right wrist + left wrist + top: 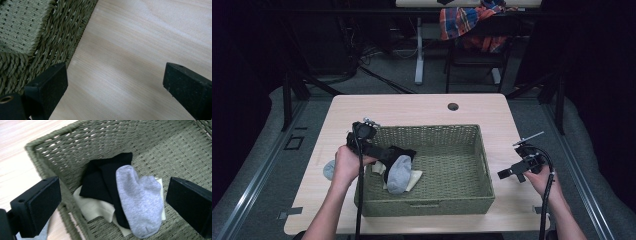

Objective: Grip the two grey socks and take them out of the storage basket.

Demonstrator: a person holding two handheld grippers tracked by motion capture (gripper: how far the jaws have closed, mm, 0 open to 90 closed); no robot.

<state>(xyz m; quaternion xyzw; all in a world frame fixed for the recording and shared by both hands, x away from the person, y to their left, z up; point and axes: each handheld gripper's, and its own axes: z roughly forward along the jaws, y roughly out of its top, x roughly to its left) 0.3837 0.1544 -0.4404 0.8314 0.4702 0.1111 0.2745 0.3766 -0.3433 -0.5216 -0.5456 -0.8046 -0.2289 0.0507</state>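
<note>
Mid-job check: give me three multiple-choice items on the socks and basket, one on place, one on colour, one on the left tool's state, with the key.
1. Where does the grey sock lie?
A. On bare table
B. In the woven basket, on top of the pile
C. Between the right tool's jaws

2. What colour is the sock directly under it?
A. Black
B. Red
C. Blue

3. The left tool is:
A. Shut on the grey sock
B. Shut on the basket rim
C. Open, holding nothing

Key: 1 B, it rests over the other socks inside the basket; 2 A, dark fabric shows beneath it; 3 C, jaws stand wide apart, clear of the pile.
</note>
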